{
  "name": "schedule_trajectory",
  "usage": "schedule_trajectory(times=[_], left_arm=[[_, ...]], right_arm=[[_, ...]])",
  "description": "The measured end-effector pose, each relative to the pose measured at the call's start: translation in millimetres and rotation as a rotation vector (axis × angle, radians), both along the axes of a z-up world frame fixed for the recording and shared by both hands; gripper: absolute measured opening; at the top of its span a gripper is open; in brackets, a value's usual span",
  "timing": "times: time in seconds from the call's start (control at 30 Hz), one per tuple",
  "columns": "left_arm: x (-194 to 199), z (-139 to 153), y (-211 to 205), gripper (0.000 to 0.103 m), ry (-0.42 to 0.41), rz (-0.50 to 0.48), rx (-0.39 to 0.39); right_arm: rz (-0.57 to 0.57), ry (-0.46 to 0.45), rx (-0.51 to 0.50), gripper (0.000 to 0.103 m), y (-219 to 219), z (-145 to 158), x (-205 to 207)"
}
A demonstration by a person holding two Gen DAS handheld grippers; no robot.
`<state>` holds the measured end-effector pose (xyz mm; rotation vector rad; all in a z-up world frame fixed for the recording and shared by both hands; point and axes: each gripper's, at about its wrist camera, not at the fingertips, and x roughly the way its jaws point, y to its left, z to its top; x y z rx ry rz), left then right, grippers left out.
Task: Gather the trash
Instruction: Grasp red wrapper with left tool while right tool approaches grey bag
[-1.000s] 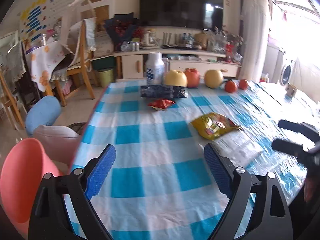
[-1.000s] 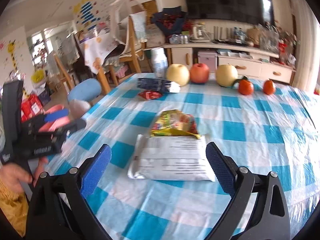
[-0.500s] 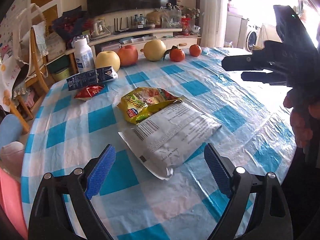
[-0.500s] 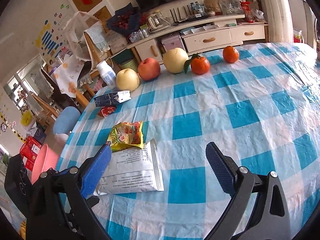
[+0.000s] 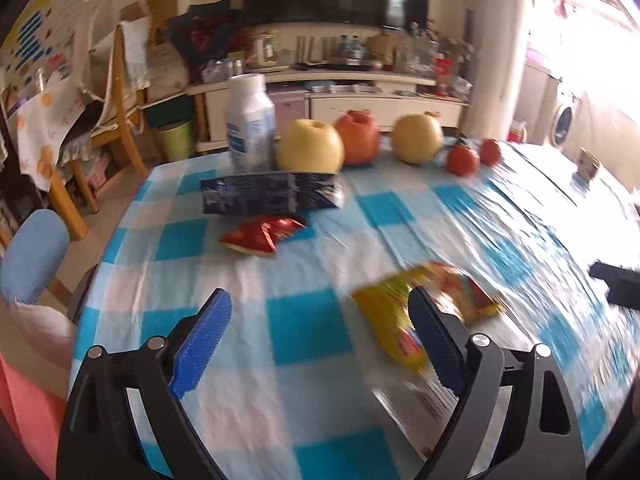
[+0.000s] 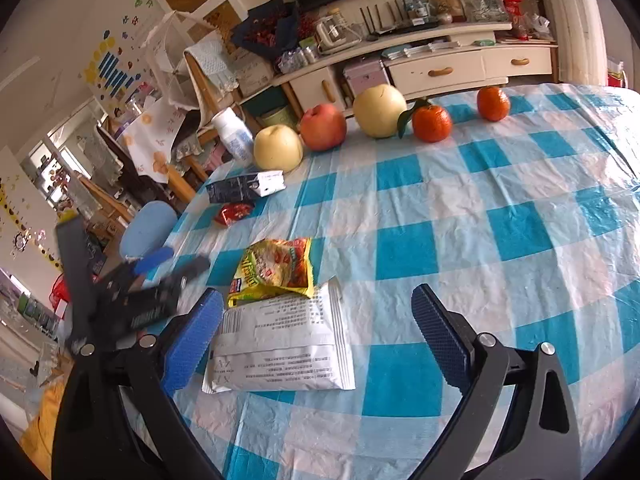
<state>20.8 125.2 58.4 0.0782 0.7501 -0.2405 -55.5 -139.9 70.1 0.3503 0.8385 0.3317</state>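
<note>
On the blue-checked table a yellow snack bag (image 6: 276,270) overlaps a white printed packet (image 6: 280,344). My right gripper (image 6: 316,296) hovers open over the packet, its left pad near the packet's left edge. Farther back lie a red wrapper (image 6: 234,213) and a dark flattened carton (image 6: 244,188). In the left wrist view my left gripper (image 5: 318,300) is open with only tablecloth between its fingers. The yellow bag (image 5: 384,312) is blurred behind its right finger. The red wrapper (image 5: 260,234) and carton (image 5: 268,196) lie ahead. The left gripper (image 6: 176,264) shows blurred at the table's left edge.
A white bottle (image 5: 250,124), pale and red fruit (image 5: 310,146) and two oranges (image 6: 432,122) line the far edge. A blue stool (image 5: 32,256) and a pink basin (image 5: 24,412) stand off the table's left side. The right gripper's tips (image 5: 612,280) show at the right.
The left gripper has swung left: the bags, centred between its fingers half a second ago, now sit by its right finger. It now shows larger and blurred in the right wrist view.
</note>
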Motion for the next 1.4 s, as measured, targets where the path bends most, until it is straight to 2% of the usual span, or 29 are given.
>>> schedule_trajectory(times=[0.37, 0.4, 0.63, 0.73, 0.97, 1.4], left_arm=[[89, -29, 9, 0.089, 0.090, 0.021, 0.040], [95, -32, 9, 0.087, 0.098, 0.021, 0.049], [114, -47, 12, 0.059, 0.151, 0.033, 0.053], [112, -47, 9, 0.050, 0.145, 0.035, 0.068], [94, -46, 0, 0.048, 0.142, 0.029, 0.067], [12, -36, 6, 0.048, 0.116, 0.061, -0.007]], right_arm=[[0.070, 0.052, -0.001, 0.096, 14, -11, 7], [0.072, 0.054, 0.003, 0.096, 14, -11, 7], [0.069, 0.049, 0.024, 0.096, 10, -9, 6], [0.076, 0.054, 0.021, 0.096, 11, -9, 6], [0.076, 0.072, -0.016, 0.096, 13, -14, 8], [0.159, 0.110, -0.092, 0.096, 33, -31, 10]])
